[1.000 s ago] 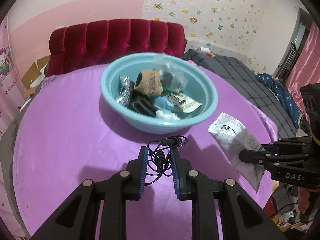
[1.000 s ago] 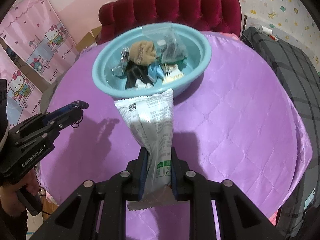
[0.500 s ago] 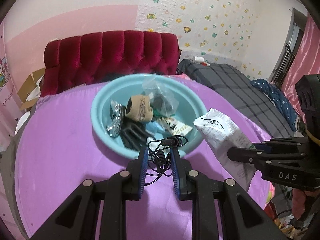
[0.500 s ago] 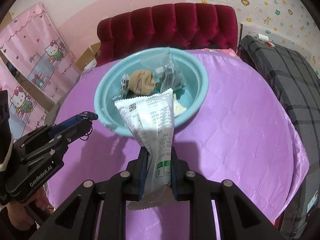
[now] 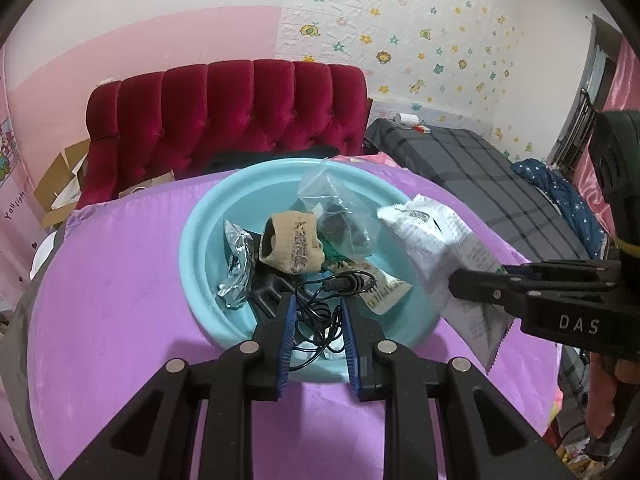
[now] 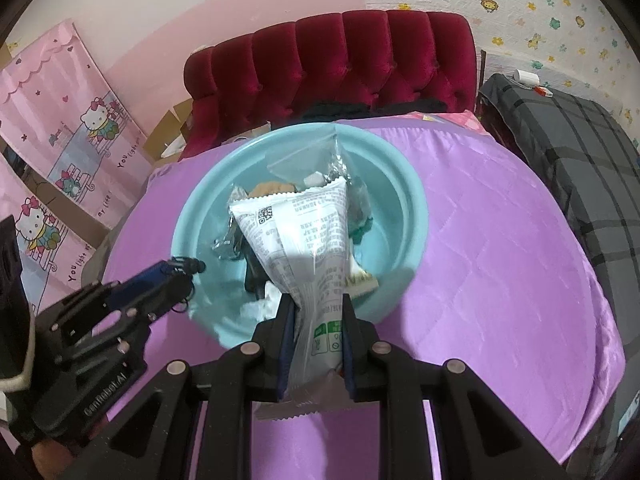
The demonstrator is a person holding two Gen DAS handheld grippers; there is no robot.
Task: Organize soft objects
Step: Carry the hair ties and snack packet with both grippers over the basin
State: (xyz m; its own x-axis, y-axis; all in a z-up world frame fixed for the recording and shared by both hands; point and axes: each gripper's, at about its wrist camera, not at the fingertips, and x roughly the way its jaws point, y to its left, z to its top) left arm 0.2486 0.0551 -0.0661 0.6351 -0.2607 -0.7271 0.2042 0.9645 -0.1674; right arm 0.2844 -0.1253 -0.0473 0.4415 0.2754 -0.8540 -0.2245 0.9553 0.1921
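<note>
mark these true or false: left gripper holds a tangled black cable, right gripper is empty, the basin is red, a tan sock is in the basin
1. The left gripper holds a tangled black cable. True.
2. The right gripper is empty. False: it is shut on a white snack packet.
3. The basin is red. False: it is light blue; the red thing is the headboard behind it.
4. A tan sock lies in the basin. True.

The basin [image 5: 200, 248] sat on the table [image 5: 112, 304], a headboard [image 5: 224, 116] behind it and a bed [image 5: 480, 172] to its right; inside lay a sock [image 5: 290, 246], wrappers and, seemingly, a bag [image 5: 332, 200]
</note>
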